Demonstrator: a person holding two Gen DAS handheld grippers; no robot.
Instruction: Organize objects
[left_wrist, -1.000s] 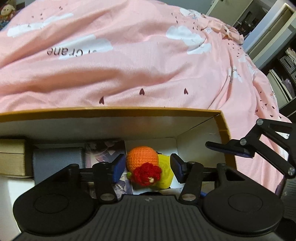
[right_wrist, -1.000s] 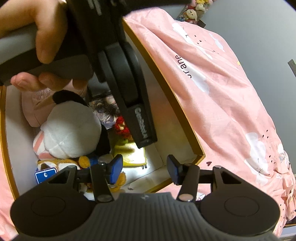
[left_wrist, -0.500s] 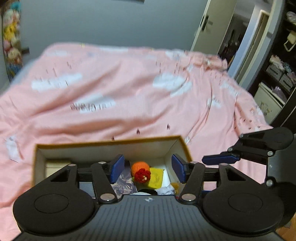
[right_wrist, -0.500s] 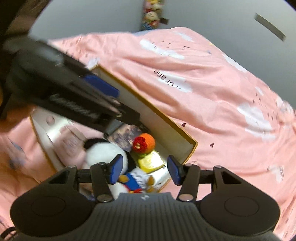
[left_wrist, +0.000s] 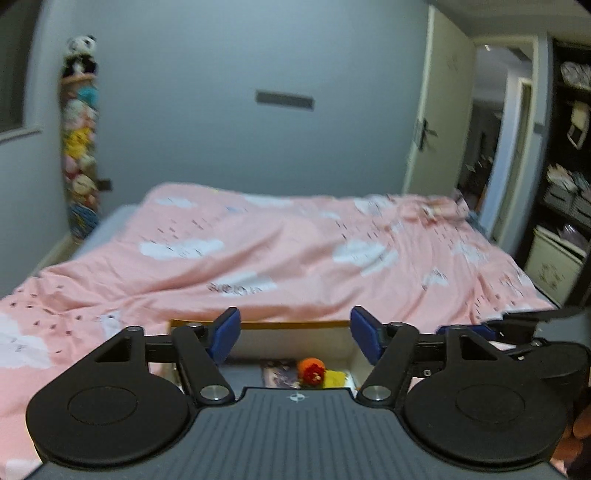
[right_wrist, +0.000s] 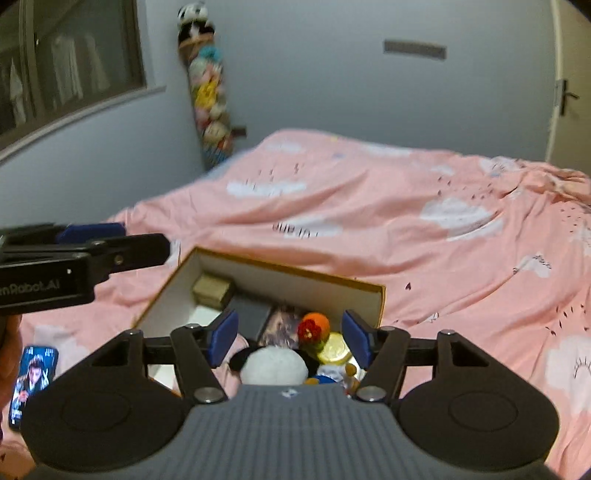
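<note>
My left gripper (left_wrist: 294, 334) is spread wide with nothing between its blue pads (left_wrist: 224, 334), held level and high above the near side of the bed (left_wrist: 258, 254). My right gripper (right_wrist: 289, 338) is just as wide apart and empty, and it hangs over the near end of the box (right_wrist: 295, 275).

The box sits on the pink bedcover near the bed's near edge. Packed at its right end are the orange knitted ball (right_wrist: 314, 326) with a red flower, a yellow tin (right_wrist: 334, 350), a white plush toy (right_wrist: 275, 365) and a picture card (right_wrist: 282, 321); a tan case (right_wrist: 212, 291) sits in the far left corner.

I judge the packing step finished, with both tools clear of the box. A phone (right_wrist: 33, 384) lies on the cover by the box's left side; if it belongs inside, I'd swing the left gripper down onto it.
</note>
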